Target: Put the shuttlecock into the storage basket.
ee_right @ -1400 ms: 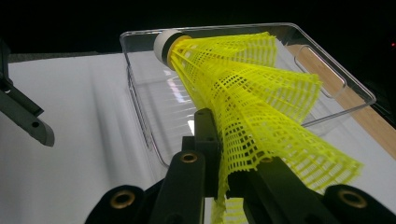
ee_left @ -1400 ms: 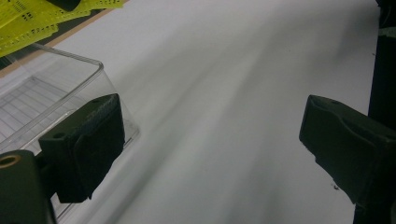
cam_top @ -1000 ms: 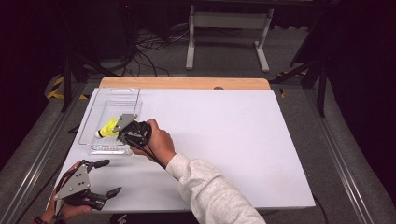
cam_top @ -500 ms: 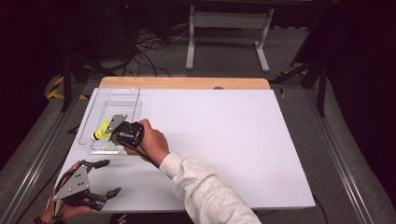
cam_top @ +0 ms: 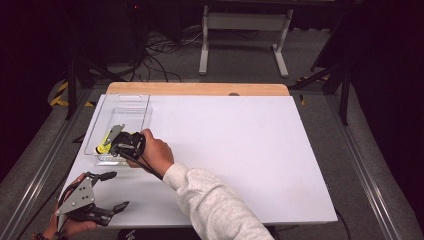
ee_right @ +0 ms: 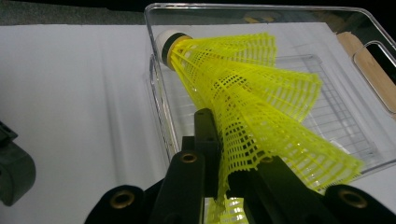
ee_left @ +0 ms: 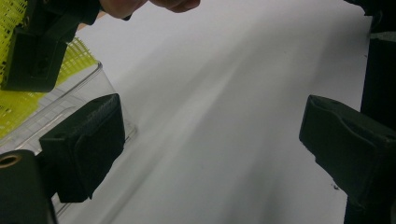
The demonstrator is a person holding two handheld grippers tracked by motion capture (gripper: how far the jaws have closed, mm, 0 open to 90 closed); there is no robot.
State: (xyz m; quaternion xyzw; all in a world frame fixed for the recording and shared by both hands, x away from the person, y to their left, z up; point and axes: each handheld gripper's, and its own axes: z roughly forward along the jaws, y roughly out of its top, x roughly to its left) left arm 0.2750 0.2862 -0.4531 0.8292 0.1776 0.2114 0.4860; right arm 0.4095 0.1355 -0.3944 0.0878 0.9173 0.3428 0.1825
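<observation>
A: What could go wrong here?

B: The right gripper (ee_right: pixel 224 186) has its jaws pinched shut on the skirt of a yellow plastic shuttlecock (ee_right: pixel 243 98), and only on the mesh near its wide end. That mesh is thin and springy, so I'd guess it could slip out or twist in the grip if the hand tips sharply. The cork nose (ee_right: pixel 167 43) sticks out just over the near wall of the clear plastic bin (ee_right: pixel 156 93). If the jaws let go while the nose is this close to that wall, the shuttlecock might catch the rim and tumble onto the white tabletop (ee_right: pixel 70 93) beside the bin rather than inside it.

A: Where is the shuttlecock relative to the bin?

B: In the high view it (cam_top: pixel 104 145) hangs over the bin's (cam_top: pixel 125 107) near left corner, held above the floor of the bin, not resting on it as far as I can tell. The bin looks otherwise bare.

A: And the hands?

B: The right hand (cam_top: pixel 156 152) reaches across to the bin's near end, forearm slanting in from the bottom, gripper (cam_top: pixel 125 142) pointing leftward over the rim. The left gripper (cam_top: pixel 107 192) sits well short of the bin, near the table's front left corner, jaws spread wide and holding nothing. Its own view looks low across the tabletop with the bin's corner (ee_left: pixel 93 79) to one side.
</observation>
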